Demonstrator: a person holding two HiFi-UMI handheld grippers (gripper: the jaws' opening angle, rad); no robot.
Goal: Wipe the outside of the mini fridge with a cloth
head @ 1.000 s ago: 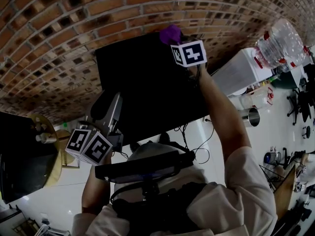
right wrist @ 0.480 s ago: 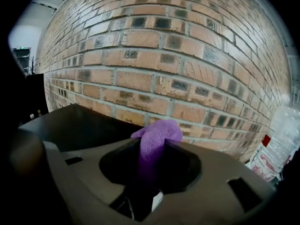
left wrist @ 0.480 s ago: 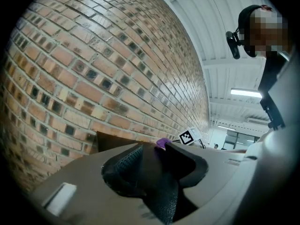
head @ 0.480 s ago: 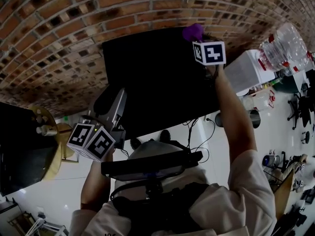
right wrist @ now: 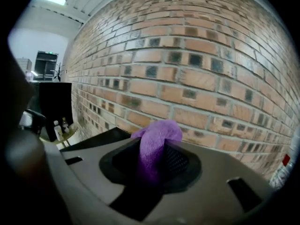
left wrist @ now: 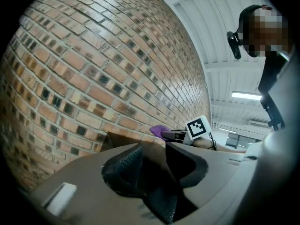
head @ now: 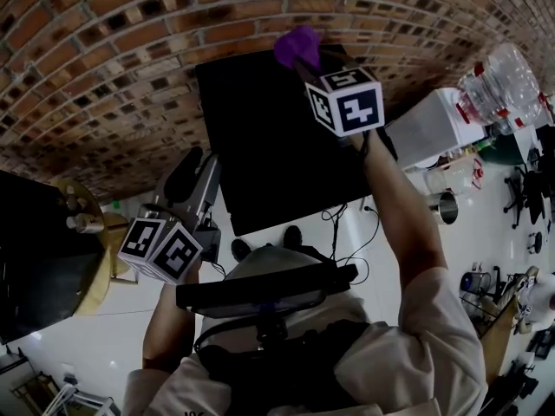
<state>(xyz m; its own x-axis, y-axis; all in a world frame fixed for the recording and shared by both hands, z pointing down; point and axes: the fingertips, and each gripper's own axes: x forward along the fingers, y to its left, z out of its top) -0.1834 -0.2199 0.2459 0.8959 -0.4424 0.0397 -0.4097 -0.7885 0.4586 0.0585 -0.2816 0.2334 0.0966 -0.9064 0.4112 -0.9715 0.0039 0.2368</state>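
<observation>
The black mini fridge (head: 269, 146) stands against the brick wall, and I look down on its top. My right gripper (head: 305, 59) reaches over its far edge, shut on a purple cloth (head: 297, 46) that bunches out past the fingertips. In the right gripper view the cloth (right wrist: 157, 137) is pinched between the jaws, in front of the bricks, with the fridge's top edge (right wrist: 91, 140) below. My left gripper (head: 192, 170) hangs off the fridge's left side, open with nothing between its pads (left wrist: 123, 165). The left gripper view catches the cloth (left wrist: 158, 129) and the right gripper (left wrist: 171, 134) beyond.
The brick wall (head: 104, 68) runs behind the fridge. A white water dispenser (head: 425, 124) with a clear bottle (head: 496, 78) stands to the right, a metal cup (head: 443, 204) near it. Left are a round wooden table with bottles (head: 85, 232) and a black cabinet (head: 26, 267). Cables (head: 347, 232) lie on the floor.
The right gripper carried the purple cloth rightward along the fridge's far edge, then back to the left. The left gripper has hardly moved.
</observation>
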